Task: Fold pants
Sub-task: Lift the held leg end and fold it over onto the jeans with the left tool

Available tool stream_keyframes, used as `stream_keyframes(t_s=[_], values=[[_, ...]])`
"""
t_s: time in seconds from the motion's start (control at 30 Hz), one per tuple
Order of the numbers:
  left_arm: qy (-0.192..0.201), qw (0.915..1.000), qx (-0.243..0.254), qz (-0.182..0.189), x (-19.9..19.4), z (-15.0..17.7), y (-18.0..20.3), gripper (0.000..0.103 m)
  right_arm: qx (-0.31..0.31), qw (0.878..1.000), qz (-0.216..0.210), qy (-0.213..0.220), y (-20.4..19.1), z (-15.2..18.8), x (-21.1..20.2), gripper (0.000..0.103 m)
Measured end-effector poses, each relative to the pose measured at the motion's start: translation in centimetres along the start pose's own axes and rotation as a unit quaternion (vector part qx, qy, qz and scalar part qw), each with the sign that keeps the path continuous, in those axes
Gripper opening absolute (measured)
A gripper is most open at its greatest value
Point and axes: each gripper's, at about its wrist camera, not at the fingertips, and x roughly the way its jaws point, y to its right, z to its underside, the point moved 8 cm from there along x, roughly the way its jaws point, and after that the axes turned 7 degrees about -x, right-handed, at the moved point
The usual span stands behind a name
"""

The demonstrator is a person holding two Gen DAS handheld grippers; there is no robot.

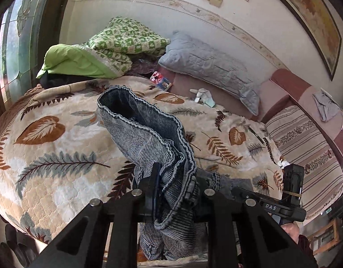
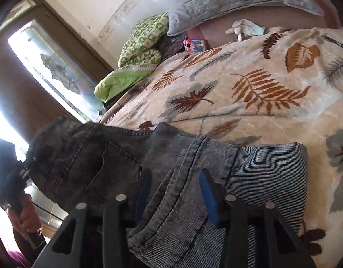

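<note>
Grey-blue ribbed denim pants (image 1: 140,134) rise in a bunched fold above the leaf-patterned blanket (image 1: 48,151) on the bed. My left gripper (image 1: 177,185) is shut on the bunched cloth, and a hem loop stands open beyond its fingers. In the right wrist view the pants (image 2: 93,156) show their waistband and a back pocket near the blanket's (image 2: 260,89) front edge. My right gripper (image 2: 176,192) is shut on the waistband, blue pads on either side. The right gripper (image 1: 292,192) also shows at the lower right of the left view. The left gripper (image 2: 8,167), in a hand, appears at the far left.
At the head of the bed lie a grey quilted pillow (image 1: 207,67), a green patterned quilt (image 1: 127,38), a small colourful box (image 1: 160,80) and a white soft toy (image 1: 202,96). A striped cover (image 1: 305,145) lies to the right, a glazed window (image 1: 15,44) to the left.
</note>
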Motion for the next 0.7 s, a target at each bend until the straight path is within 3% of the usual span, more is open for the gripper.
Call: stream_keyframes(t_s=[0.23, 0.47, 0.6, 0.7], values=[[-0.034, 0.9972, 0.058, 0.035, 1.9, 2.7, 5.8, 0.021, -0.019, 1.0, -0.004, -0.012, -0.9, 0.9, 0.6, 0.034], [-0.088, 0.991, 0.081, 0.061, 4.6, 6.1, 9.1, 0.021, 0.017, 0.994, -0.056, -0.089, -1.2, 3.3, 4.3, 0.034], [-0.116, 0.9874, 0.085, 0.067, 5.8, 7.6, 9.9, 0.021, 0.051, 0.992, -0.081, -0.08, -0.5, 3.0, 3.8, 0.034], [-0.124, 0.9856, 0.093, 0.067, 6.2, 8.4, 10.4, 0.021, 0.068, 0.991, -0.108, -0.045, -0.1, 2.2, 2.2, 0.034]])
